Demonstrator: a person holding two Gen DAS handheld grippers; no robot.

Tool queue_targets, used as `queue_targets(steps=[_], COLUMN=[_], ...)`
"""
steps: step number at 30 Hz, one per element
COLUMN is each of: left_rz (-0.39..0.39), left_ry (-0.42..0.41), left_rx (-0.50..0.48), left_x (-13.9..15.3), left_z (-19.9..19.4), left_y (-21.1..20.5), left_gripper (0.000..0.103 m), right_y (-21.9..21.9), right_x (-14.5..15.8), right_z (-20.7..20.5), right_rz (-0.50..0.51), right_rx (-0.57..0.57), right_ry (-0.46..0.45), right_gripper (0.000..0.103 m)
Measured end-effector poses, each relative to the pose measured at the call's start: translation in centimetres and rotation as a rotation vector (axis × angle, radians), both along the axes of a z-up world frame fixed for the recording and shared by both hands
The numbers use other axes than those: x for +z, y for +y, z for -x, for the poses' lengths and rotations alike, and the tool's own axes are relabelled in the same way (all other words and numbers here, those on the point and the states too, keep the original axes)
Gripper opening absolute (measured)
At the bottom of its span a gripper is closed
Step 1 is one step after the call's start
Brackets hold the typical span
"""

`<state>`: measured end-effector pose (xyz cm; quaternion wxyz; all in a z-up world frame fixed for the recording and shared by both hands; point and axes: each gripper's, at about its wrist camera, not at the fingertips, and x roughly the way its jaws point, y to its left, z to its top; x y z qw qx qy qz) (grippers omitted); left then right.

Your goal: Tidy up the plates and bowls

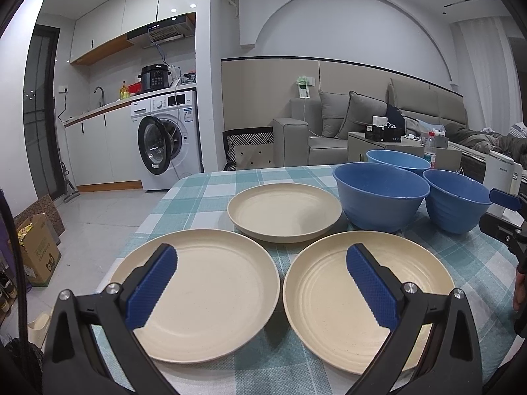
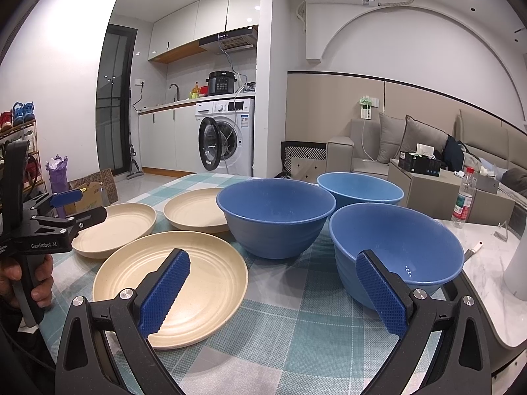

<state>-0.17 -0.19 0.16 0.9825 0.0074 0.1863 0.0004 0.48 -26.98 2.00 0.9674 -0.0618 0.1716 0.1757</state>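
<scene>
- While both tools hovered over the near edge of the surface, nothing was gripped.
- Left tool: fingers spread wide apart, blue pads empty, hanging above the gap between the two near plates.
- Right tool: fingers also wide apart, empty, above the checked cloth between a plate and a bowl.
- Near-left plate: cream, flat on the cloth at the near-left corner area; left pad of the left tool overlapped it in view, contact not clear.
- Near-right plate: cream, just beside the near-left plate, rims close but apart.
- Far plate: cream, behind the other two, toward the middle of the surface, just beside the big bowl.
- Big bowl: darker blue, upright, right of the far plate.
- Near bowl: blue, upright, toward the right edge; right pad of the right tool sat in front of its rim in the right wrist view.
- Far bowl: lighter blue, upright, behind the other two, near the far edge.
- All bowls and plates sat singly, none stacked.
- A hand held the left tool's grip at the left edge of the right wrist view.
- Water bottle stood off the cloth on the marble part on the right.
</scene>
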Motion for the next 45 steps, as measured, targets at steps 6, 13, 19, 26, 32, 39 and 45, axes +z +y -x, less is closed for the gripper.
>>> queue_targets(steps=[6,13,19,26,32,39,45], left_rz=[0.024,0.03,0.02,0.052,0.041,0.035,0.05], left_ry=[-0.003,-0.001,-0.008,0.013,0.015,0.027,0.039], left_rx=[-0.025,-0.05,-0.019,0.035,0.071,0.105,0.132], left_x=[0.0,0.0,0.6,1.3,1.8,2.3,2.5], left_z=[0.0,0.3,0.9,0.9,1.4,1.7,1.8], left_y=[0.4,0.3,0.6,2.2,3.5,4.8,6.3], left_gripper=[0.103,0.103,0.103,0.103,0.103,0.103,0.103], right_y=[-0.1,0.4,0.9,1.6,2.6,5.4,7.9], right_x=[0.2,0.0,-0.1,0.8,2.0,3.1,3.9], right_z=[-0.2,-0.4,-0.7,-1.0,-1.2,-1.7,-2.5], right_rz=[0.002,0.036,0.03,0.02,0.001,0.036,0.025], right_rx=[0.005,0.007,0.012,0.011,0.065,0.11,0.146], right_ry=[0.016,0.026,0.048,0.071,0.087,0.1,0.125], right_gripper=[0.103,0.103,0.103,0.103,0.103,0.103,0.103])
